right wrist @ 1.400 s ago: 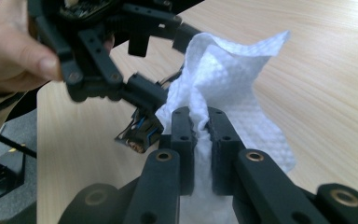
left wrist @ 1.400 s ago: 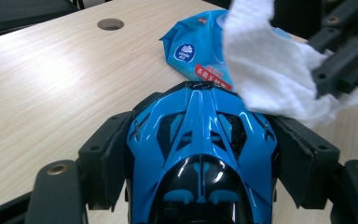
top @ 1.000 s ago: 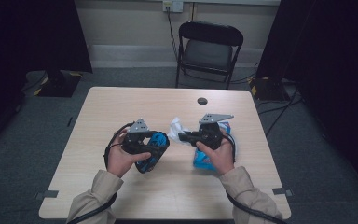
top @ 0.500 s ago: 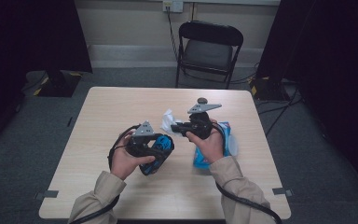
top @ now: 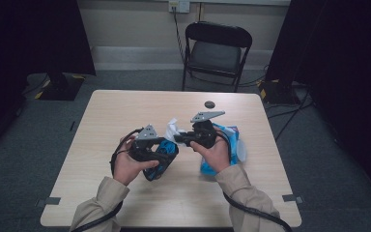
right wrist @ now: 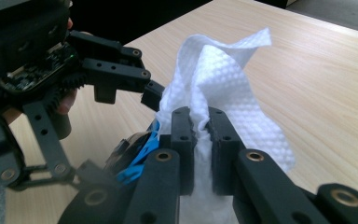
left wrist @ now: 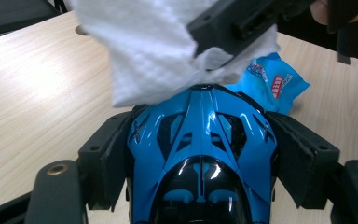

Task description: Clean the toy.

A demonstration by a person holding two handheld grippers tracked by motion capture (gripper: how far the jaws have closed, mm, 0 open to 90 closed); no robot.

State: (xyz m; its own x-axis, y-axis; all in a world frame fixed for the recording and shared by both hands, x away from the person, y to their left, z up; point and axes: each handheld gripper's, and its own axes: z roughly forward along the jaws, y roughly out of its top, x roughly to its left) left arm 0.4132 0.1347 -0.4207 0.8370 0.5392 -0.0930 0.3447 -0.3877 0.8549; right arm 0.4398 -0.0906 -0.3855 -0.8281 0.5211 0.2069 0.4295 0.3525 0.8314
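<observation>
The right hand-held gripper (right wrist: pixel 200 133), clamped on a white wipe (right wrist: pixel 228 88), has swung in from beside the blue packet (top: pixel 232 145) to the blue toy car (left wrist: pixel 200 154) gripped by the left hand-held gripper (left wrist: pixel 200 158) above the bench (top: pixel 125 111) — the wipe touching its nose, wiping likely next.

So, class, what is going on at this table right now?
A person sits at a light wooden table with a hand-held gripper in each hand. The left hand-held gripper clamps a glossy blue and black toy car body. The right hand-held gripper pinches a white textured paper wipe and presses it on the car's front end. A blue plastic wipe packet lies on the table behind them.
</observation>
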